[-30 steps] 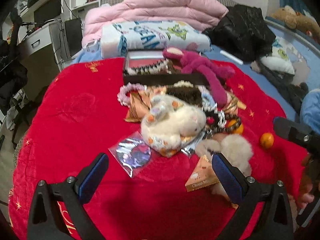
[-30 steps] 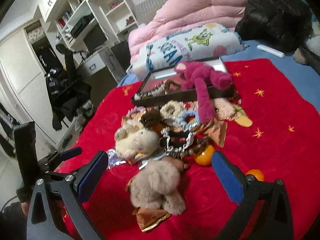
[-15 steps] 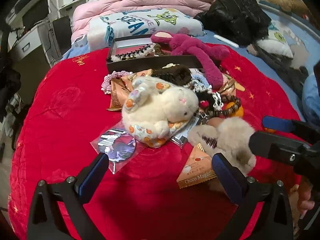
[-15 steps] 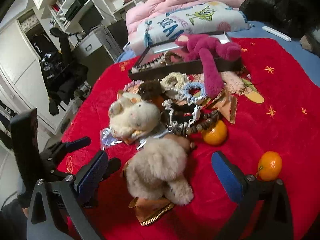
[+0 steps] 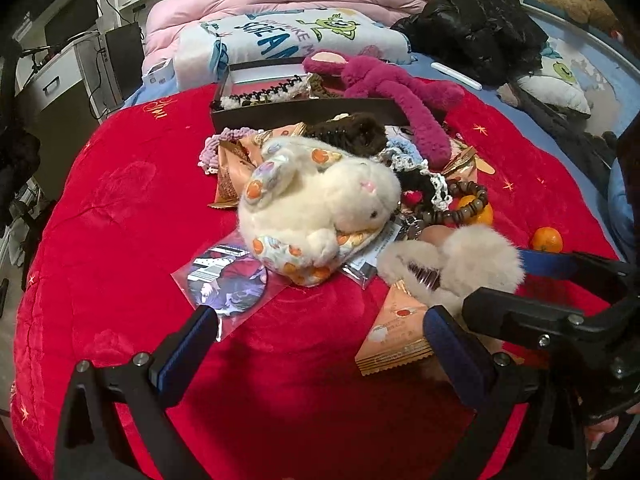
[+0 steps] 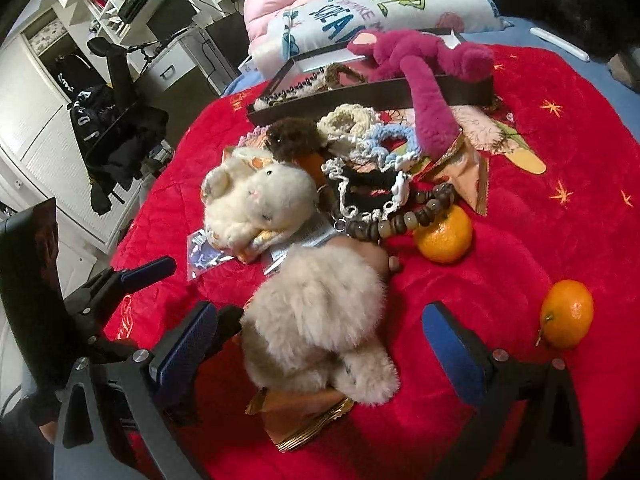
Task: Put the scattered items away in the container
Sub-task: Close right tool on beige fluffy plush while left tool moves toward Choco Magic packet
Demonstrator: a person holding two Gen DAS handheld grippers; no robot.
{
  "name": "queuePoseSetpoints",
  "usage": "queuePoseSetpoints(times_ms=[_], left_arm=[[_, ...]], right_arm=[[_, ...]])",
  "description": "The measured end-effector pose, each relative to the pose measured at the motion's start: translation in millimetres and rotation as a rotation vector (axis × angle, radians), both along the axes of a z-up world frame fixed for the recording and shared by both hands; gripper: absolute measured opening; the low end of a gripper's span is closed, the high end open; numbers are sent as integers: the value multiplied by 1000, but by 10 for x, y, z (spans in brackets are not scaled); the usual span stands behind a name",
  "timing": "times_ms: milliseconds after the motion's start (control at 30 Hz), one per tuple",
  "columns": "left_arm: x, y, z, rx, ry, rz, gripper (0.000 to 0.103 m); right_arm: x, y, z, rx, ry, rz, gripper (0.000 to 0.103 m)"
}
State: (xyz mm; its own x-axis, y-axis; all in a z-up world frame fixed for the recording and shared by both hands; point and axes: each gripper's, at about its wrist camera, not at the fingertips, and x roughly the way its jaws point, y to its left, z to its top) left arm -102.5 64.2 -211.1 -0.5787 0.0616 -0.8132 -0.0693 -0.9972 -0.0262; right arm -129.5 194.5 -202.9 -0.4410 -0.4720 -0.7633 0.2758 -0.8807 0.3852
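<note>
A pile of items lies on a red blanket (image 5: 120, 200): a cream plush rabbit (image 5: 316, 208), a beige fluffy plush (image 6: 316, 320), scrunchies (image 6: 384, 144), a bead bracelet (image 6: 404, 220) and two oranges (image 6: 444, 236) (image 6: 568, 312). A dark tray (image 5: 296, 108) stands behind the pile, with a magenta plush (image 5: 396, 84) draped over its wall. My left gripper (image 5: 320, 344) is open, low in front of the cream rabbit. My right gripper (image 6: 320, 344) is open with the beige plush between its fingers, not touching it.
A round badge in a clear sleeve (image 5: 228, 284) and an orange snack packet (image 5: 396, 332) lie near the front of the pile. A folded printed blanket (image 5: 288, 40), a pink duvet and a black jacket (image 5: 472, 28) are behind the tray. Desk and shelves stand at the left.
Both grippers have moved forward and lower toward the pile. The right gripper's fingers now flank the beige plush. Both stay open.
</note>
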Motion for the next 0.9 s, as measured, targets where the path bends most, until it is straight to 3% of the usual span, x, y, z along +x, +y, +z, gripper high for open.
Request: queuePoseSetpoints(times_ms=[133, 533, 633, 733, 800, 900], left_arm=[[-1, -13, -24, -15, -23, 15, 103], [-13, -26, -49, -36, -38, 39, 103], [-14, -24, -46, -33, -36, 37, 103], [-14, -33, -42, -26, -35, 36, 103], [-11, -30, -42, -25, -36, 36, 103], [-14, -23, -43, -22, -37, 32, 103]], right_arm=[[-18, 6, -28, -11, -15, -2, 100], [-32, -72, -75, -25, -54, 38, 51], [-53, -18, -70, -49, -62, 26, 49], [-48, -10, -13, -48, -48, 19, 41], [-38, -9, 38, -42, -40, 25, 24], [-29, 22, 122, -33, -21, 15, 17]])
